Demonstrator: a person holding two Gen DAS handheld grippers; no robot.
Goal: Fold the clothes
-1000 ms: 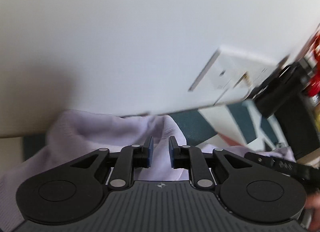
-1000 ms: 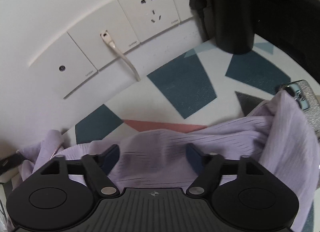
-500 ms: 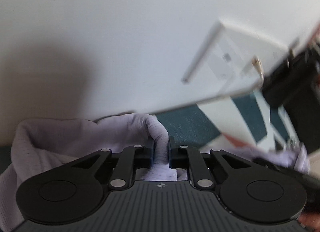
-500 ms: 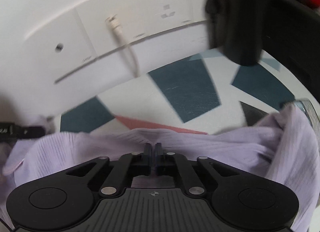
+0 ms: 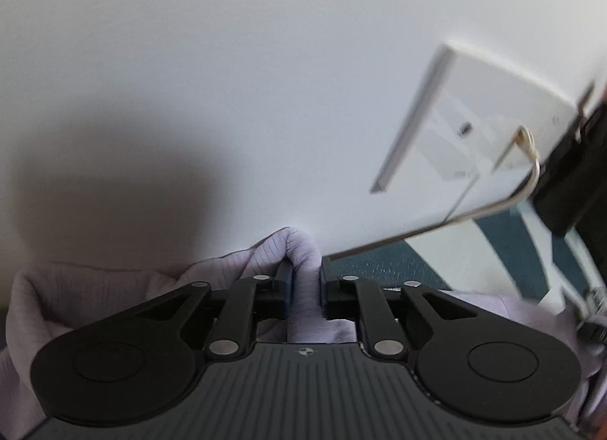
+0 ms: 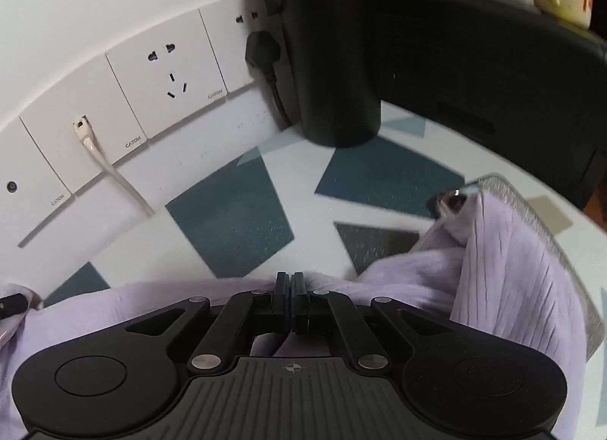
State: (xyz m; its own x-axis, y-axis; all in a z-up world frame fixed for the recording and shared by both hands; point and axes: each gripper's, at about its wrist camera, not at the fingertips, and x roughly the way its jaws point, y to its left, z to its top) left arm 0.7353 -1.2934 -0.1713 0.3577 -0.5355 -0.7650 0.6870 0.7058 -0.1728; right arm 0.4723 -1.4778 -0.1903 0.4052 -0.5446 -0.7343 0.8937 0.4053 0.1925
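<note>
A lilac ribbed garment (image 5: 246, 261) bunches up in front of the white wall in the left wrist view. My left gripper (image 5: 305, 280) is shut on a thick fold of it that sticks up between the blue pads. In the right wrist view the same lilac garment (image 6: 504, 288) spreads over the patterned tabletop (image 6: 231, 220), with one part draped high at the right. My right gripper (image 6: 291, 288) is shut on its far edge, the fingers pressed together with thin cloth pinched under them.
White wall sockets (image 6: 167, 79) with a white cable (image 6: 110, 167) and a black plug (image 6: 261, 53) line the wall behind. A black cylinder (image 6: 334, 60) and a black appliance (image 6: 493, 72) stand at the back right. A grey phone-like slab (image 6: 531, 212) lies under the cloth.
My right gripper went from wide open over the cloth to shut on its edge. My left gripper closed tighter on the fold and lifted it toward the wall.
</note>
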